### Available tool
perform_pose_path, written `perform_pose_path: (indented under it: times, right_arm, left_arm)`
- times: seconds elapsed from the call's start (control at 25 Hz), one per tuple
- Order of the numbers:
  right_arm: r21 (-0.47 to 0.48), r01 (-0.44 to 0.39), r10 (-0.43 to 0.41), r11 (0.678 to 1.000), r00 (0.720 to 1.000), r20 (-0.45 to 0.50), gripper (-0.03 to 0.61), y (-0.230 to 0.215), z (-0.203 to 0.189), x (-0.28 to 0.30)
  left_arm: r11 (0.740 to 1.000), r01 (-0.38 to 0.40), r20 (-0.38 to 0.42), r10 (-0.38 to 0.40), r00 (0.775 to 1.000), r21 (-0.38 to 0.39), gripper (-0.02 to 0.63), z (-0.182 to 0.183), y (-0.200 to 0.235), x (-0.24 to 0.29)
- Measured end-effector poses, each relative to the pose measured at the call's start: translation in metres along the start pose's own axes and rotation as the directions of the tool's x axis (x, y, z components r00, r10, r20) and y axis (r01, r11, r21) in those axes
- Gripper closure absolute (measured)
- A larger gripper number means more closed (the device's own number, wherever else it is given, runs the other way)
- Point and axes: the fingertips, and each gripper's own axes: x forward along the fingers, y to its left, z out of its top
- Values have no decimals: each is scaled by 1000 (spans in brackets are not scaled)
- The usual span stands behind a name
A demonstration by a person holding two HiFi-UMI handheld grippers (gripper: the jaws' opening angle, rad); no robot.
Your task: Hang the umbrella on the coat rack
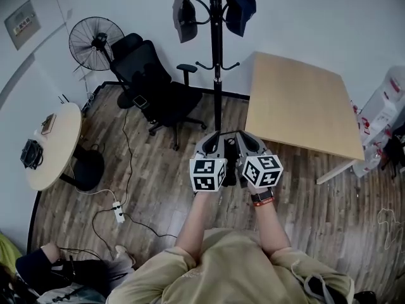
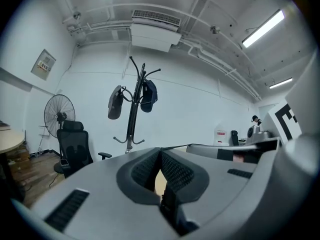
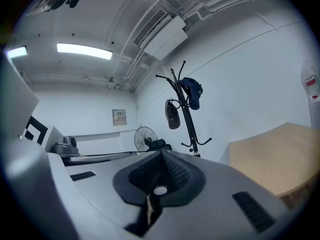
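Legend, left to right. The left tool [image 2: 160, 153] has its jaws pressed together at the tips, with a dark strip caught lower down that I take to be part of the umbrella [image 1: 230, 163]. The umbrella is a dark, folded bundle held between my two tools, and its long axis seems to point away from me. The right tool [image 3: 161, 155] is likewise closed, pinching a thin piece with a small white round end. The coat rack [image 1: 216, 62] stands upright straight ahead on the far side, well apart from both tools and about equally near to each. Its upper hooks carry a dark bag [image 1: 183, 14] and a dark cap [image 1: 239, 2]; the low hooks look free. The table [image 1: 297, 100] lies to the right.
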Motion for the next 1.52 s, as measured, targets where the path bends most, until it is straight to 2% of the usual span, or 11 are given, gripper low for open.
perform_pose_path:
  times: [0.28,0.52,0.64,0.76,1.04,1.32,1.52]
  right_arm:
    - [21,20,-20,1000,999,-30,563,25,-26,8]
    - [32,38,-37,999,998,-50,563,30,-34,33]
    - [95,44,-34,994,995,-98,563,22,-36,53]
    - [113,40,-28,993,994,-108,563,7,-35,77]
    - [26,83,-77,996,980,-183,563,-47,-30,148]
    - [61,54,-39,997,975,-221,563,-98,-20,209]
    - [102,44,-14,994,961,-276,563,-127,-24,249]
  left_arm:
    - [999,32,-17,-33,999,-29,589,-16,24,-15]
    - [998,43,-29,-44,999,-49,589,-19,47,-5]
    - [997,23,-37,-26,999,-78,589,-22,62,8]
    - [993,23,-43,-28,999,-116,589,-23,74,33]
    - [996,27,-77,-34,996,-88,589,-18,95,118]
    - [996,-18,-119,8,993,-83,589,-17,119,196]
    - [998,-35,-168,28,985,-42,589,-23,135,241]
